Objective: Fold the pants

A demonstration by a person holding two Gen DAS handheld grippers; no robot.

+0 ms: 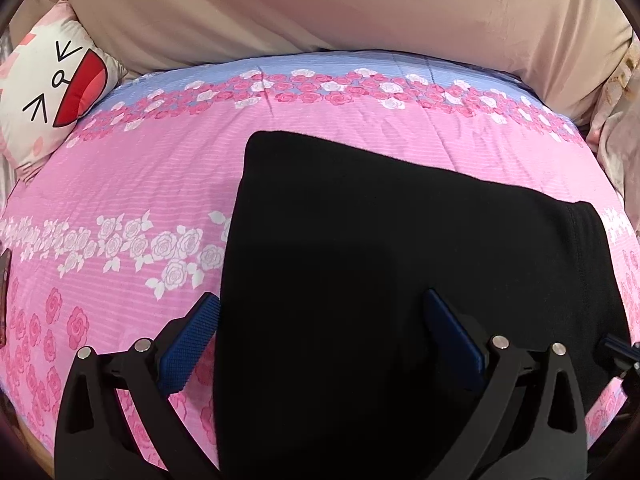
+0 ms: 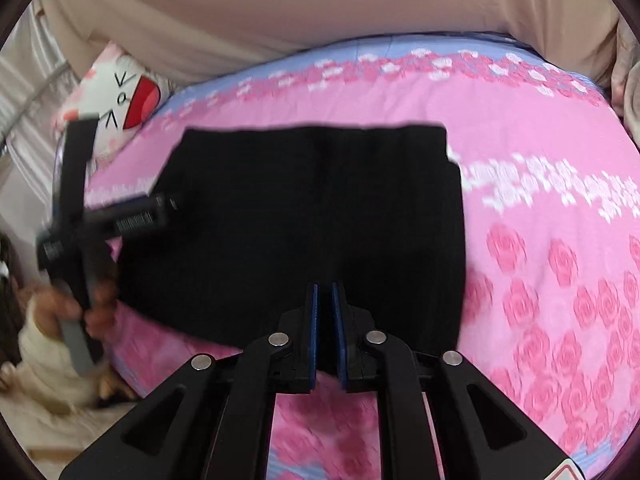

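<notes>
Black pants point(image 1: 384, 280) lie folded into a flat block on the pink rose-print bedspread point(image 1: 132, 184), close to the bed's near edge. My left gripper point(image 1: 324, 320) is spread wide, one blue pad off the fabric's left edge over the bedspread, the other over the fabric; nothing pinched. My right gripper point(image 2: 325, 300) has its pads nearly pressed together at the pants' near edge; whether fabric sits between them, can't tell. Cartoon-face pillow point(image 1: 52, 92) at far-left corner.
</notes>
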